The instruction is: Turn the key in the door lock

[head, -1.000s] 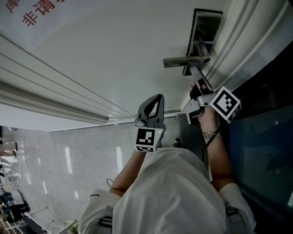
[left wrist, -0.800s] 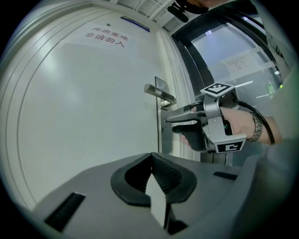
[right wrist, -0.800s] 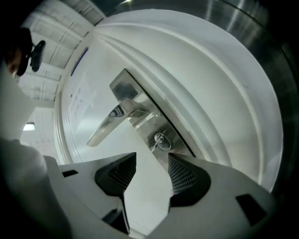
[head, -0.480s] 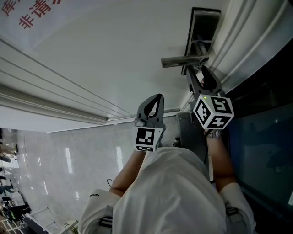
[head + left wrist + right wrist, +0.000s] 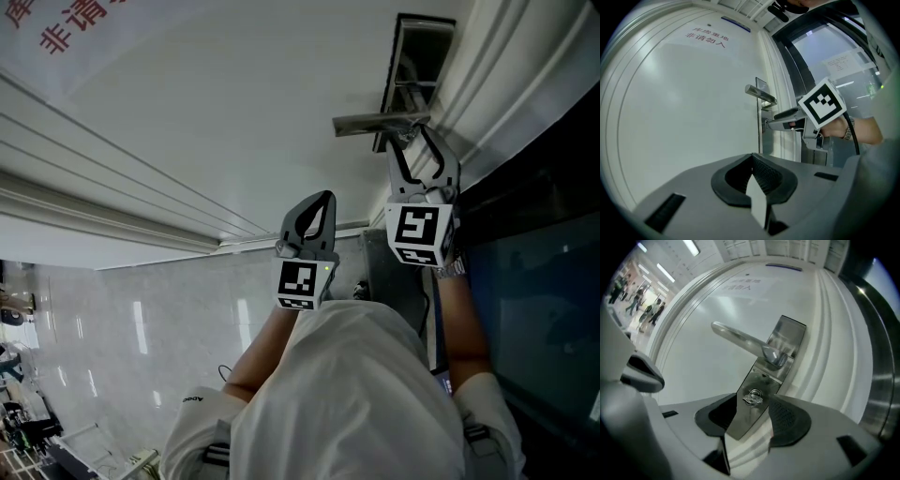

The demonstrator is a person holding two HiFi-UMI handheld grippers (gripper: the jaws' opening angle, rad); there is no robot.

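Note:
A steel lock plate (image 5: 787, 343) with a lever handle (image 5: 740, 341) sits on the white door (image 5: 206, 112). Below the handle, a small silver key (image 5: 752, 398) sticks out of the cylinder. My right gripper (image 5: 419, 141) points at the lock just under the handle (image 5: 375, 122). In the right gripper view its (image 5: 752, 408) jaws stand wide open on either side of the key, and the pads do not touch it. My left gripper (image 5: 319, 202) is shut and empty. It hangs back from the door, left of the lock, and from its own view (image 5: 751, 159) I see the right gripper (image 5: 771, 124) at the plate.
Ribbed door-frame moulding (image 5: 506, 75) and a dark glass panel (image 5: 544, 281) lie right of the lock. A sign with red letters (image 5: 66, 28) is on the door at far left. Glossy floor tiles (image 5: 112, 328) show below, and the person's white shirt (image 5: 356, 394) fills the bottom.
My right gripper has rolled about a quarter turn at the lock, so its marker cube now faces the head camera. The left gripper has stayed in place.

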